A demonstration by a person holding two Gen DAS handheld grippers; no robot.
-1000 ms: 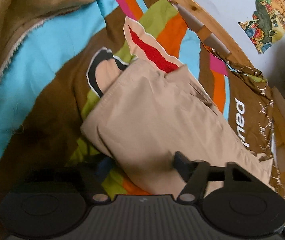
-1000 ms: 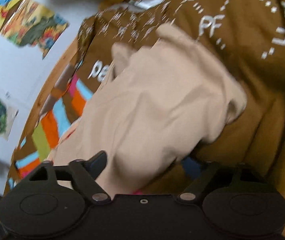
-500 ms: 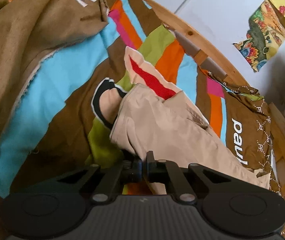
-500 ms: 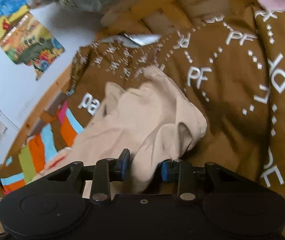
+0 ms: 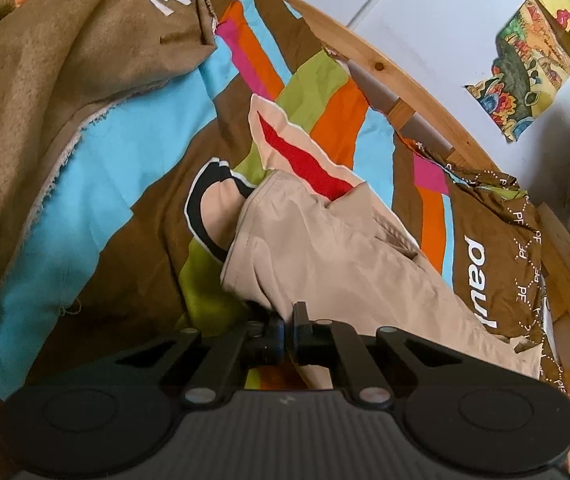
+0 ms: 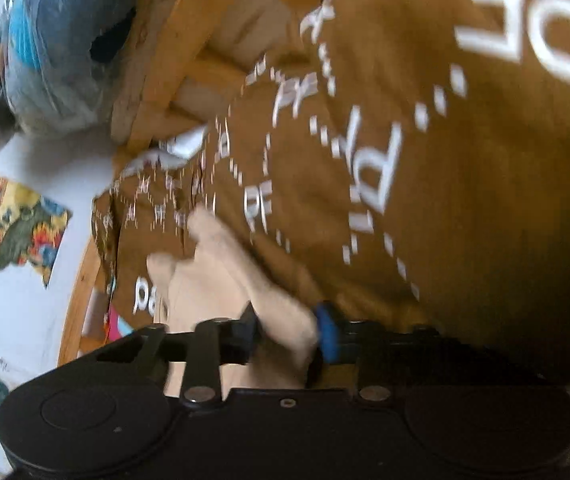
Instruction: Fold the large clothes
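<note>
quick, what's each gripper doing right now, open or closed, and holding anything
Left gripper: closed, pinching the edge of the beige garment.
Right gripper: closed on a bunch of the same beige garment.

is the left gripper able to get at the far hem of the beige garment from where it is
Probably not right now: the left gripper is shut on the beige garment's near edge, so it would have to let go first.

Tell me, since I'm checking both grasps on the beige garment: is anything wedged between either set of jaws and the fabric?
Nothing visible is. The left gripper has its jaws pinched directly on the beige garment at its edge, and the right gripper has a bunch of the same fabric between its jaws, though that view is blurred.
</note>
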